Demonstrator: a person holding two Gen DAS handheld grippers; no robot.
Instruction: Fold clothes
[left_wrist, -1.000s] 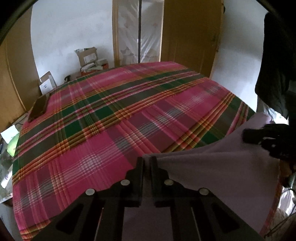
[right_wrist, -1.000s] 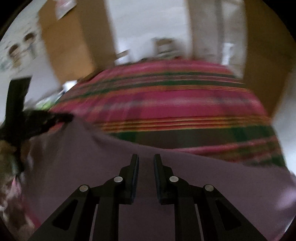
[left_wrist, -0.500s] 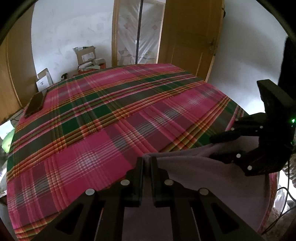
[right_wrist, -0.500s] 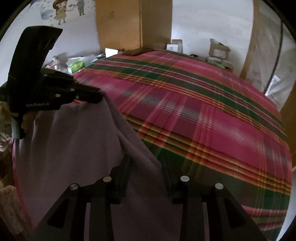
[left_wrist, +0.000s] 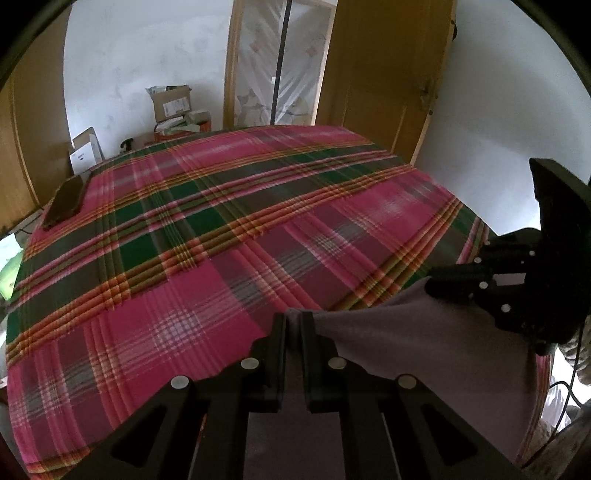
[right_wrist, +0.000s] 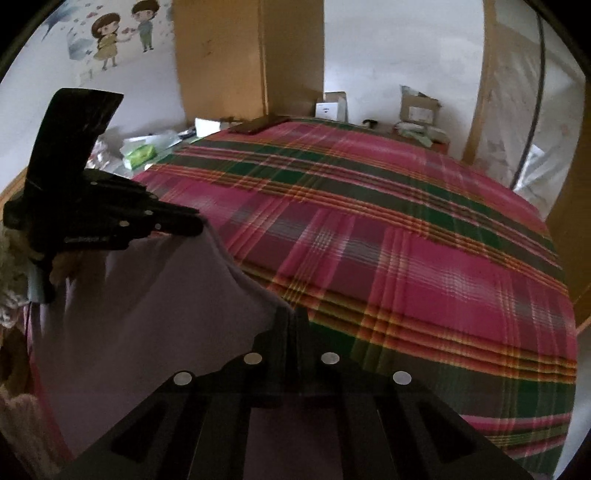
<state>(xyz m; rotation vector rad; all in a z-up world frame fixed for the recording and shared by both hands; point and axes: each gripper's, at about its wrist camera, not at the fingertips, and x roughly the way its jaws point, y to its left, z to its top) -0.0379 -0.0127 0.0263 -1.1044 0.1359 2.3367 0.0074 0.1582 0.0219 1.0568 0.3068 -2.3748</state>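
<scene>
Closest to us, the left gripper (left_wrist: 292, 323) has its two black fingers pressed together on the top edge of a pale lilac garment (left_wrist: 424, 354), the cloth showing in the thin slit between them. In the right wrist view we see the right gripper (right_wrist: 291, 317) doing the same, its fingers squeezed onto another point of that same edge, with the fabric hanging down and to the left from there. The garment stretches between our two grippers, held up at the near edge of the bed, its upper hem sagging slightly between the two pinch points. Just beyond lies the plaid bedspread (left_wrist: 229, 236), pink with green, dark and orange stripes, spread flat over the whole bed. On its far left corner rests a dark flat object (left_wrist: 64, 203) that we cannot identify. Past the bed, cardboard boxes (left_wrist: 171, 103) stand against a white wall, beside a plastic-covered door frame (left_wrist: 277, 62) and a wooden door (left_wrist: 384, 70). In the right wrist view, cartoon wall stickers (right_wrist: 122, 33) of two children appear high on the far wall.
</scene>
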